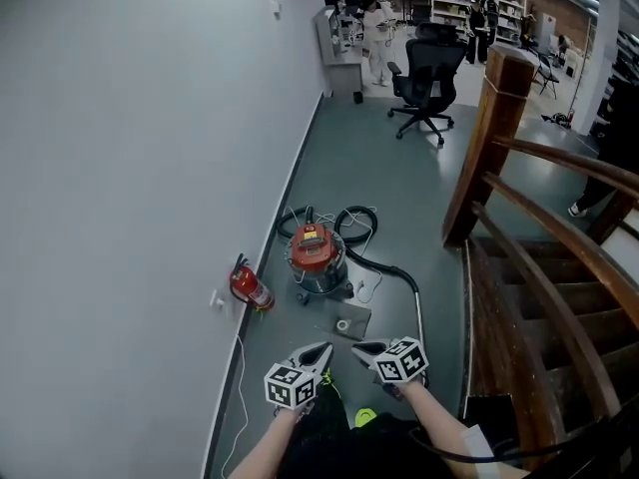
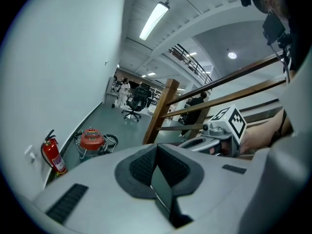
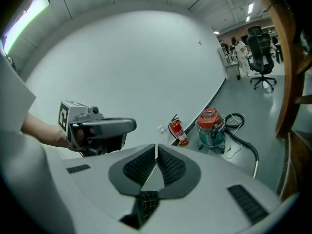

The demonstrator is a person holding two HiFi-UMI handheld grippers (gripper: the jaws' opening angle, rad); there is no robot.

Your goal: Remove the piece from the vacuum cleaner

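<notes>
The vacuum cleaner (image 1: 316, 254), with a red lid on a metal drum, stands on the grey floor near the wall, well ahead of me. Its black hose (image 1: 357, 220) loops behind it and runs right into a long wand (image 1: 418, 312). It also shows in the left gripper view as the vacuum cleaner (image 2: 91, 139) and in the right gripper view as the vacuum cleaner (image 3: 210, 126). My left gripper (image 1: 323, 348) and right gripper (image 1: 358, 347) are held side by side close to my body, both shut and empty. Neither touches the vacuum.
A red fire extinguisher (image 1: 250, 287) stands against the white wall left of the vacuum. A small ring-shaped part (image 1: 342, 324) lies on a grey sheet in front of it. A wooden stair railing (image 1: 499, 158) runs along the right. An office chair (image 1: 427, 78) stands farther back.
</notes>
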